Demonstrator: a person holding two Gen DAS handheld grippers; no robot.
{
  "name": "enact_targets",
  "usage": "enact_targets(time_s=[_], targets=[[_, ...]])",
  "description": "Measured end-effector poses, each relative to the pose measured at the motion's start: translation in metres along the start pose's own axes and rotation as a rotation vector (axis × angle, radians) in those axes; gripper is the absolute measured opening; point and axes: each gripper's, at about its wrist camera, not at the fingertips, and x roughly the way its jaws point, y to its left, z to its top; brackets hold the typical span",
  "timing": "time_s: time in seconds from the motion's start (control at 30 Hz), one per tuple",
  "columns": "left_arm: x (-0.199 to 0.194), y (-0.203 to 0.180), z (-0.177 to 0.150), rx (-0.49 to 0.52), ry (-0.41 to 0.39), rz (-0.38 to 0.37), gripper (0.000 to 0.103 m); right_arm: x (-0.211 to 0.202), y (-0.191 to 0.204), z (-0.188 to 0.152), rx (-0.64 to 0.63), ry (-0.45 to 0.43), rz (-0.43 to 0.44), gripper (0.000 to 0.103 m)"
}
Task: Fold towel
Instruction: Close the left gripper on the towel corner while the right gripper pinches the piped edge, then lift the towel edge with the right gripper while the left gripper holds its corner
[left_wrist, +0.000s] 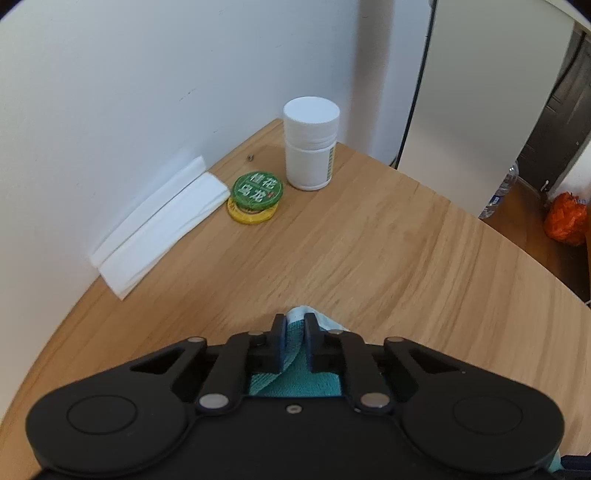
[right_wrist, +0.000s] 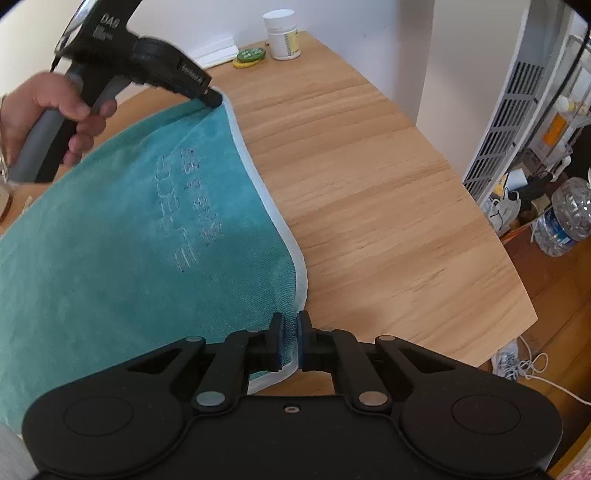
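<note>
Teal terry towel with pale trim (right_wrist: 147, 240) lies on my light wooden worktop (right_wrist: 369, 184); left tool (left_wrist: 295, 325) pinches its far corner, right tool (right_wrist: 291, 325) pinches the near corner.

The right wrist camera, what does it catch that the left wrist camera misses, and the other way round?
Only the right wrist view shows the towel spread wide with stitched lettering, the hand holding the left gripper, and the water bottle on the floor. Only the left wrist view shows the orange bag near the doorway. Both show the wooden table, the white bottle, the green-lidded tin, the folded white cloth, and jaws shut on the towel's pale edge, including the right gripper.
</note>
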Motion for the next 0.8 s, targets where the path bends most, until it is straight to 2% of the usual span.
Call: enact_targets(time_s=[0.53,0.63,0.73,0.8], targets=[[-0.052,0.01,-0.01,-0.041,-0.076,0.078,0.007,-0.018,0.005,-0.001,0.05,-0.103,0.001,0.007],[-0.069,0.017,-0.018,-0.051,-0.108,0.086,0.007,-0.028,0.01,-0.003,0.044,-0.129,0.037,0.007],[-0.085,0.028,-0.028,-0.074,-0.132,0.093,0.007,-0.042,0.025,-0.008,0.029,-0.145,0.121,0.007],[-0.097,0.036,-0.038,-0.088,-0.153,0.095,0.007,-0.05,0.037,-0.012,0.032,-0.161,0.147,0.007]])
